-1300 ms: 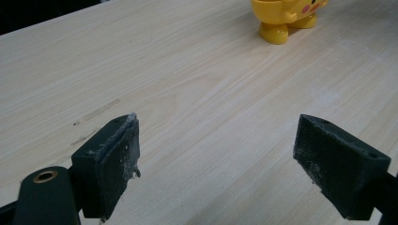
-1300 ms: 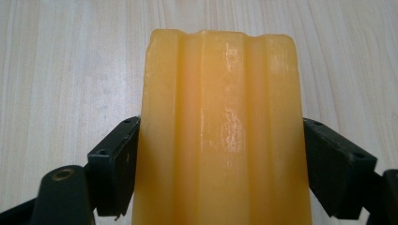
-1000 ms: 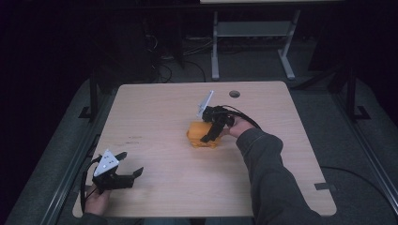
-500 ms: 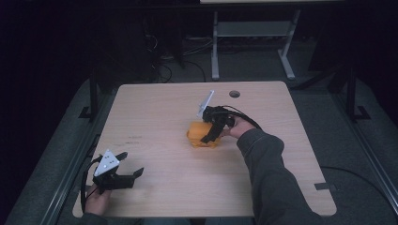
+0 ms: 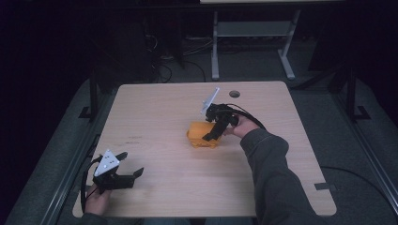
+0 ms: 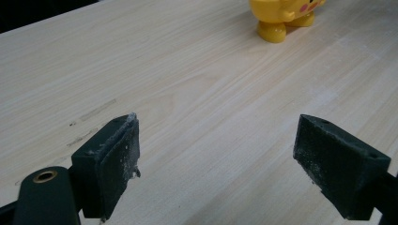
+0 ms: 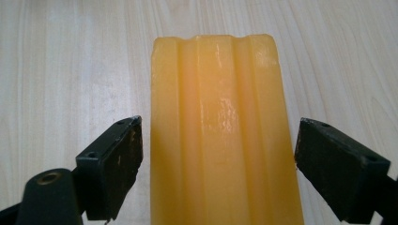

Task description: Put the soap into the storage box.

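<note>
Nothing has visibly shifted since the earlier frames: the right gripper (image 5: 212,135) still hangs over the yellow plastic toy (image 5: 202,135) just right of the table's (image 5: 155,103) centre, and the left gripper (image 5: 131,171) still rests at about seven o'clock near the front-left corner, well apart from it. In the right gripper view the fingers (image 7: 117,159) stand apart, one on each side of the toy's ridged, glossy top (image 7: 220,126), close to its flanks but not clamped. The left gripper's fingers (image 6: 115,161) are likewise spread wide over bare wood, holding nothing. Judging by its sheen, the toy (image 6: 281,18) is probably hard, hollow plastic: light and stiff, yet slick, so a squeeze across the flat parallel sides seems safer than one on the rounded ridges. Much of it is hard to read: the left gripper view cuts it off at twelve o'clock, showing feet and red cheek marks, and the high view hides part behind the right hand's gripper.
</note>
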Motion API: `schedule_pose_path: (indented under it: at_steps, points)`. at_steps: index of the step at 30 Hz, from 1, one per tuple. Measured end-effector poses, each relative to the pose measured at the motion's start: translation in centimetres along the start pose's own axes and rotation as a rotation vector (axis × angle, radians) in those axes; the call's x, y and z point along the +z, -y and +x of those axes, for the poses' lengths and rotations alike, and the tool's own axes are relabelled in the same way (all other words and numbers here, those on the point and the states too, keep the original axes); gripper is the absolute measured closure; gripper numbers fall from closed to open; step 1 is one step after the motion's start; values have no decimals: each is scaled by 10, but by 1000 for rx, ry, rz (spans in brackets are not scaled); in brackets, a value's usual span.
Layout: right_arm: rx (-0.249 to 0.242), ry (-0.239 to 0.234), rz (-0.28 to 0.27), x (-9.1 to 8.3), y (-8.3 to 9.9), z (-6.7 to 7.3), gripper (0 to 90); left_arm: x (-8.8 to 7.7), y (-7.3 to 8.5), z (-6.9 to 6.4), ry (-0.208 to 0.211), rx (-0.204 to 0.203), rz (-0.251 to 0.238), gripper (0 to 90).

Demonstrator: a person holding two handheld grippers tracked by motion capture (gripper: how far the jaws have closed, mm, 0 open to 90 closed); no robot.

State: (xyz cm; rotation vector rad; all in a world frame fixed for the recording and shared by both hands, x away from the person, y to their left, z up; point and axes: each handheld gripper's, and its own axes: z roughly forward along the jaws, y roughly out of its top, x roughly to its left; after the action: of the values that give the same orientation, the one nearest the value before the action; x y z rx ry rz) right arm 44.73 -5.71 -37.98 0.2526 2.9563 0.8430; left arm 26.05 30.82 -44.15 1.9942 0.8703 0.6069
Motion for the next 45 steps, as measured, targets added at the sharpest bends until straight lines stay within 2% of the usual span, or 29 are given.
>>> schedule_pose_path:
  at_steps: [12, 26, 27, 45]
  points:
    - [5, 28, -7, -15, 5, 1, 153, 1, 0, -1, 1, -8, -6, 143]
    - [36, 40, -31, -23, 20, 6, 156, 1, 0, -1, 1, 0, 6, 143]
    - [49, 42, -34, -24, 22, 6, 156, 1, 0, -1, 1, 0, 5, 143]
    - [76, 53, -23, -38, 32, 12, 158, 0, 0, -1, 0, 1, 7, 143]
